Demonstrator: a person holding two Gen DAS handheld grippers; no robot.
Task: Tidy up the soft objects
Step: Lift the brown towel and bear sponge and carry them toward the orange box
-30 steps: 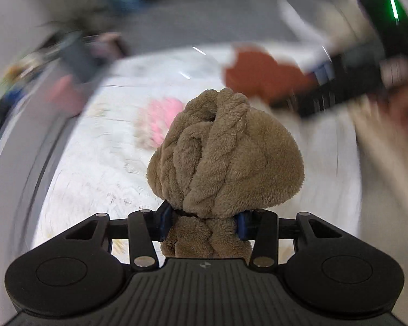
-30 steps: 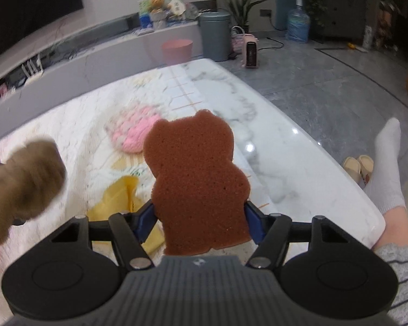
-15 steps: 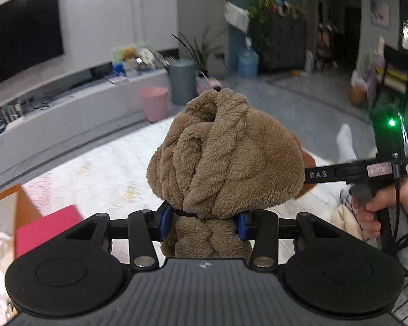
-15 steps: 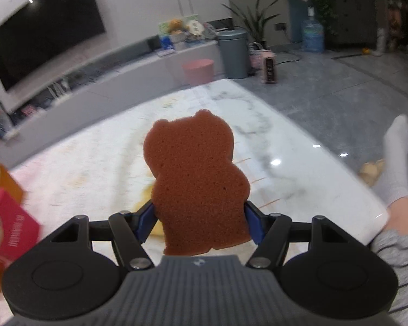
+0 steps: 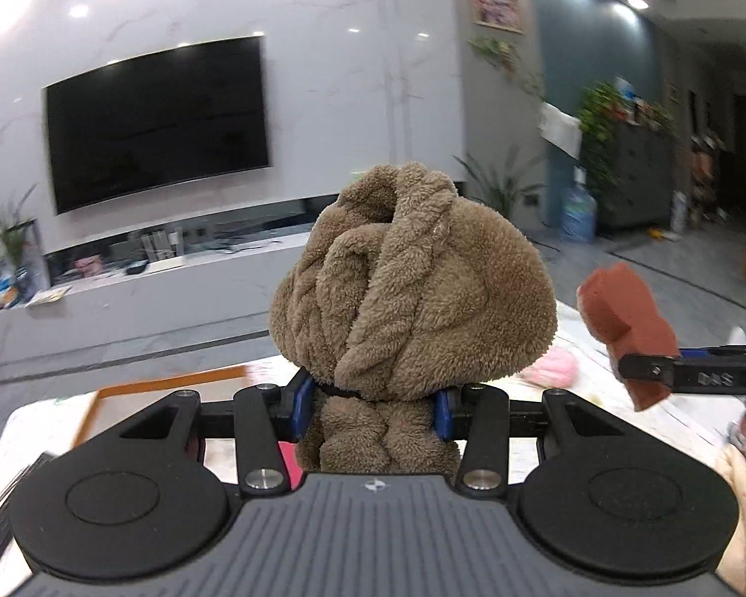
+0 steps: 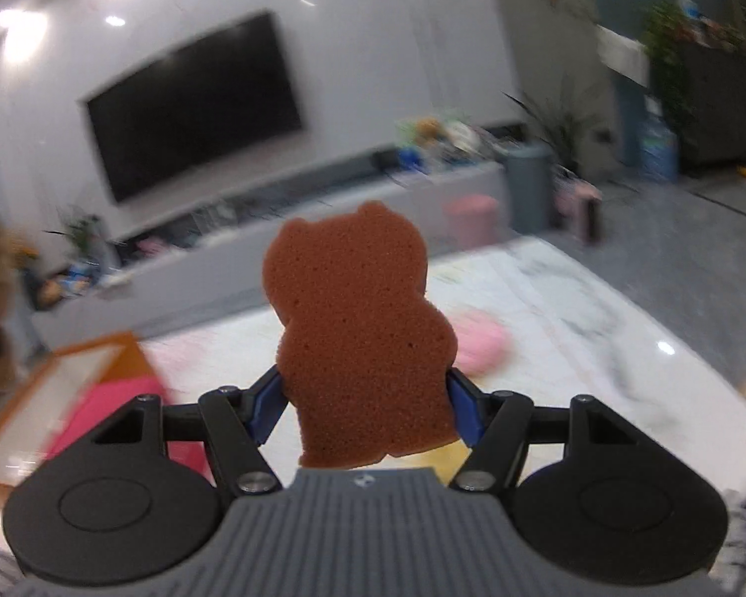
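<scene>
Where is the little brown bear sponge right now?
The bear sponge is pinched upright in the right gripper, held up above the white table, with the pink fluffy thing just behind it.

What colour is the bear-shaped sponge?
The bear-shaped sponge is reddish brown, clearest in the right wrist view.

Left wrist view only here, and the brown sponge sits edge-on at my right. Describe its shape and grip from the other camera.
Observer: The sponge is a flat bear outline with two ears; the right gripper clamps its waist between both blue pads.
Operator: Report what lies under it.
Observer: A yellow scrap peeks out below its lower edge; I cannot tell what it is.
Operator: Now anything standing farther off.
Observer: A grey bin and a pink bucket stand side by side on the floor.
</scene>
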